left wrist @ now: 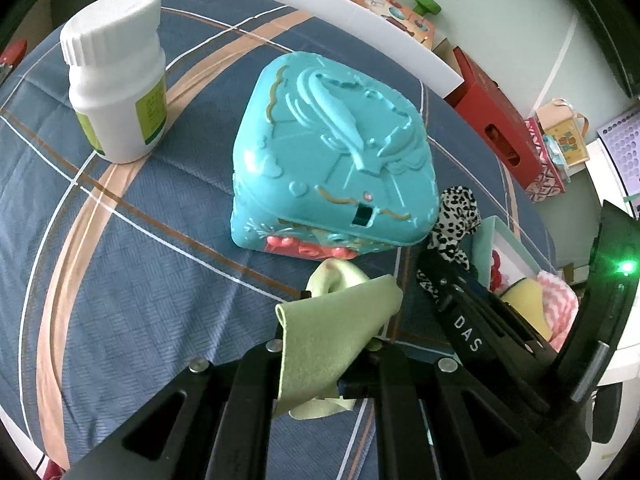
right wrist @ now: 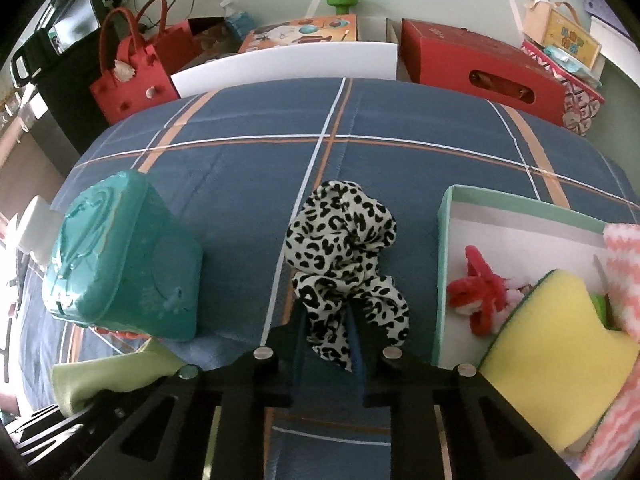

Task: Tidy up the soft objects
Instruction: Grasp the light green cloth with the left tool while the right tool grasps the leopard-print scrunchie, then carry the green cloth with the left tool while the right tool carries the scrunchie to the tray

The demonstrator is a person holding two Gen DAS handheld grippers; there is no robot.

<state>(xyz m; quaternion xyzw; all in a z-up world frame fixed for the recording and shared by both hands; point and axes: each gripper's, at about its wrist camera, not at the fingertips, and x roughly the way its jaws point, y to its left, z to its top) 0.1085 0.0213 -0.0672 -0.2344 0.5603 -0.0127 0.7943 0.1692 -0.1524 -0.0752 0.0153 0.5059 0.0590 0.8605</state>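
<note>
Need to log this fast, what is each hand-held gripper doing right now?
Left hand-held gripper: shut on the green cloth.
Right hand-held gripper: shut on the leopard-print scrunchie.

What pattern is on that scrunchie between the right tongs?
Black leopard spots on white, on the scrunchie; the right wrist view shows it best.

One teal case (left wrist: 332,152), one white bottle (left wrist: 116,76), one green cloth (left wrist: 332,336), one leopard scrunchie (right wrist: 344,264), one yellow sponge (right wrist: 560,356)

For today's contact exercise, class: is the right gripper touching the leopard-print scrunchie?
Touching. The right wrist view shows the right gripper with both fingers pressed against the leopard-print scrunchie, its fabric pinched between them.
</note>
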